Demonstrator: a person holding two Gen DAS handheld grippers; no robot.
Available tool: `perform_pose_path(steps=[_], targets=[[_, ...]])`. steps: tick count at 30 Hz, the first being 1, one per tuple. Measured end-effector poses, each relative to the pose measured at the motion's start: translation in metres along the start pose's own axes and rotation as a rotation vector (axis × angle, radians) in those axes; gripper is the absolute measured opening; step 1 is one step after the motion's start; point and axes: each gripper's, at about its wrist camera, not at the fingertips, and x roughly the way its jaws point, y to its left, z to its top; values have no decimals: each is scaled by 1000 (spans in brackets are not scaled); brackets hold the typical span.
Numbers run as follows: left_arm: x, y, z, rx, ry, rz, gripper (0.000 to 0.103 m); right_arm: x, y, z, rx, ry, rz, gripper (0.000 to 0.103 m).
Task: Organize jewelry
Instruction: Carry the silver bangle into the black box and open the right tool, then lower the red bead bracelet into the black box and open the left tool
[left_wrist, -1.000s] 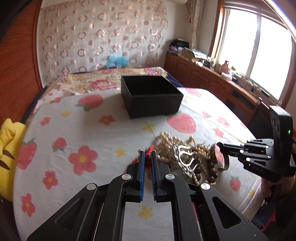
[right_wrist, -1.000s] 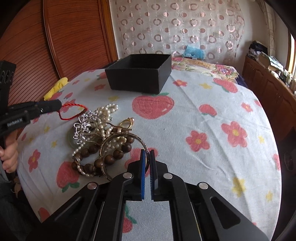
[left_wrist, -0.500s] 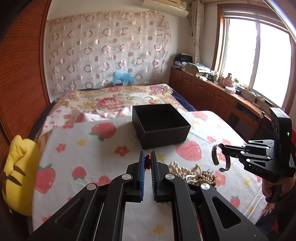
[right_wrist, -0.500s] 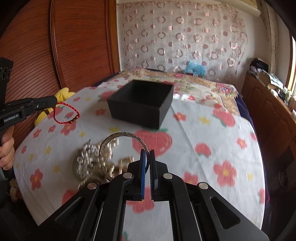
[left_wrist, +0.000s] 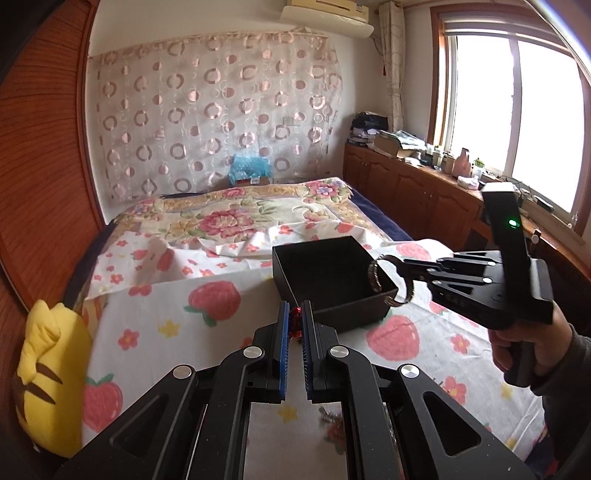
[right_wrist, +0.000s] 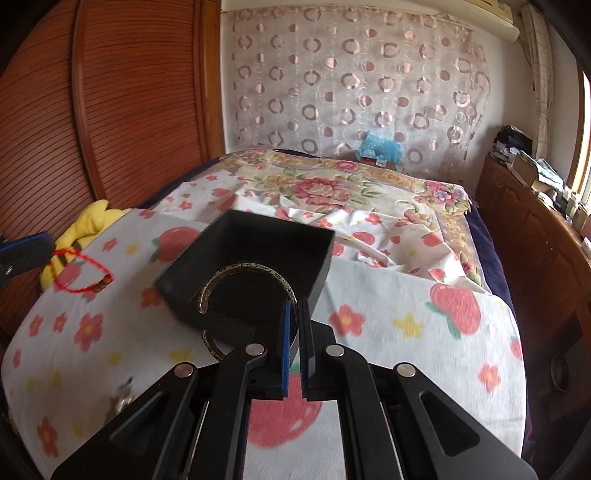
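Two pieces are travelling toward the black box (right_wrist: 247, 273), and nothing is visibly lying inside it, though its floor is largely in shadow. The right gripper (right_wrist: 293, 317) is clamping a metal cuff bangle (right_wrist: 251, 269) between its blue pads and is holding it over the box's near rim, at 12 o'clock from the fingertips; judged from this, release into the box is the step in hand. The left gripper (left_wrist: 294, 325) is pinching a red cord bracelet (right_wrist: 79, 273), its pads closed on the cord, with the box lying at about 1 o'clock from it and just beyond. A blurred glimpse of more jewelry (right_wrist: 123, 393) is showing at 8 o'clock in the right wrist view, so sorting is probably at an early stage

The box is square, open-topped, matte and rigid-walled. The bangle is an open C-shaped band with an engraved outer face and a dull silver sheen. The cord is thin twisted thread forming a limp loop with small brown beads. The strawberry-print cloth (left_wrist: 155, 317) underneath is soft and lightly wrinkled
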Motion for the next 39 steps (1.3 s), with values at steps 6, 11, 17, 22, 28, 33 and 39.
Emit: perform_pose_path(steps=[6, 11, 17, 22, 28, 33, 39], targets=[[13, -2, 9, 7, 12, 10, 5, 16, -6, 11, 4, 16, -6, 5], [28, -8, 17, 27, 29, 26, 5, 35, -8, 15, 7, 37, 44, 10], [45, -20, 31, 52, 39, 41, 5, 28, -9, 10, -15, 4, 92, 13], [62, -30, 40, 58, 45, 40, 5, 13, -25, 2, -10, -8, 80, 13], [80, -39, 49, 72, 46, 47, 5, -3, -44, -15, 14, -12, 68, 13], [97, -40, 55, 59, 58, 36, 6, -17, -48, -30, 25, -20, 65, 13], [99, -40, 50, 60, 70, 36, 29, -36, -40, -44, 26, -38, 80, 13]])
